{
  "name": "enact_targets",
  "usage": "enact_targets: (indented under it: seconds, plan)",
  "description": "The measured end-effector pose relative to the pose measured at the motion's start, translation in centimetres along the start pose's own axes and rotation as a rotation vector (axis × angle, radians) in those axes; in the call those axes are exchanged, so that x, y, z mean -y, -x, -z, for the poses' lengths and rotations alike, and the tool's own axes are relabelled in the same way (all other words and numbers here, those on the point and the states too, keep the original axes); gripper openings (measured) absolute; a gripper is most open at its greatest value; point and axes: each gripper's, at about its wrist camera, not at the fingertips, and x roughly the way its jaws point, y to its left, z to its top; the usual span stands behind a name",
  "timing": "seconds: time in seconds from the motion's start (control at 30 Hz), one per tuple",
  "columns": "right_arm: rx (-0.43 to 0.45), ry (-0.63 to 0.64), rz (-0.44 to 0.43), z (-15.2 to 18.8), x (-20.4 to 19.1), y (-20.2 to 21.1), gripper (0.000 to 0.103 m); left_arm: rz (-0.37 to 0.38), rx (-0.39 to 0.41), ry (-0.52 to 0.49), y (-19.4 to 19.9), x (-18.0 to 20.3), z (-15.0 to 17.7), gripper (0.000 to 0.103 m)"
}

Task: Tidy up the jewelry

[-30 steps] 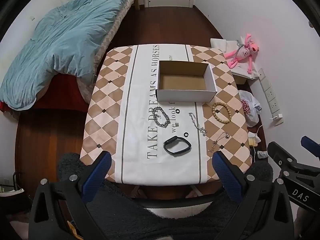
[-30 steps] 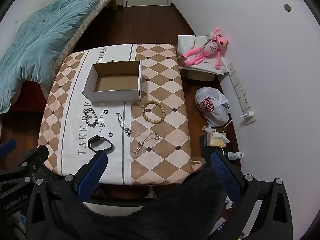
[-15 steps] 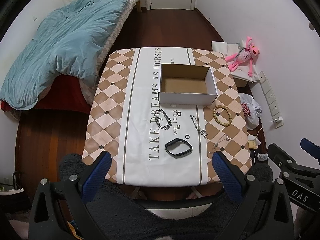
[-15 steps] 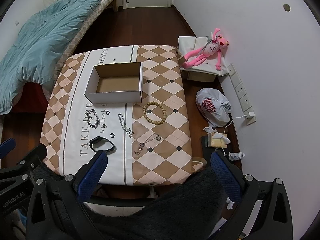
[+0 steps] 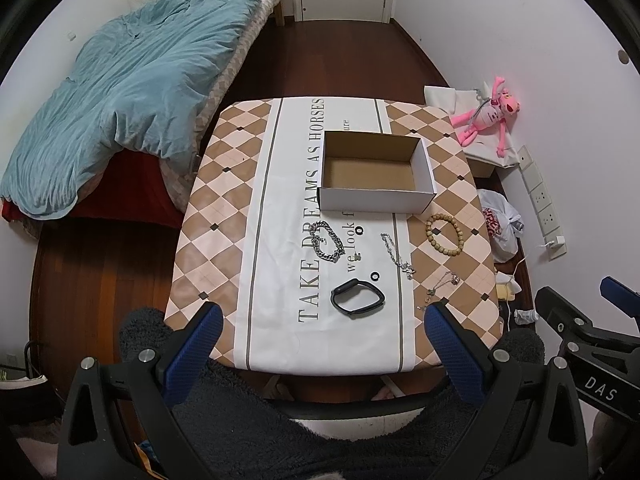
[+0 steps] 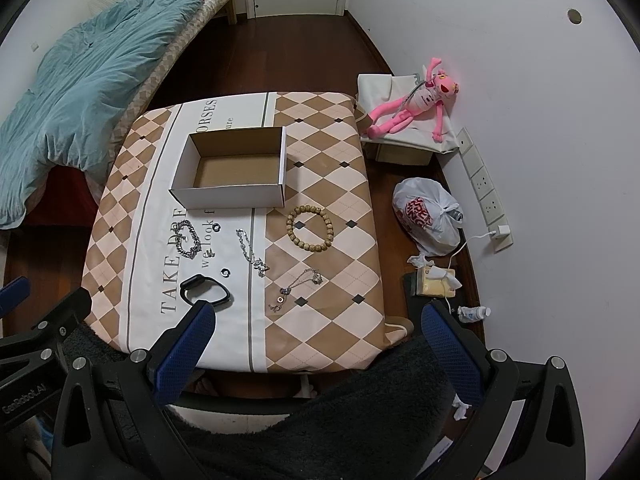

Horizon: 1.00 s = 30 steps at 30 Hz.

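Left tool (image 5: 320, 316) and right tool (image 6: 316, 314) gape wide, empty, above worktop (image 5: 224, 208); rectangular cardboard box (image 5: 374, 172) at 12 o'clock, chunky steel chain bracelet (image 5: 328, 242), rubber black band (image 5: 357, 297), wooden bead bracelet (image 5: 445, 234) at 2 o'clock

Both held high side by side, left gripper (image 5: 322, 316) and right gripper (image 6: 316, 316) with jaws spread wide and holding nothing (blue-padded fingers (image 5: 192, 354) angled outward), the right gripper's black frame visible at the left view's edge.
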Motion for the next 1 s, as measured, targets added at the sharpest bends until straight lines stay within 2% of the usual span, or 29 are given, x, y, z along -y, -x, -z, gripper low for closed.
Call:
enact_targets:
  seconds: [1.0]
  plan:
    - [0.003, -0.001, -0.003, -0.27, 0.19, 0.57, 0.103, 0.003, 0.001, 0.003, 0.20, 0.14, -0.15, 0.103]
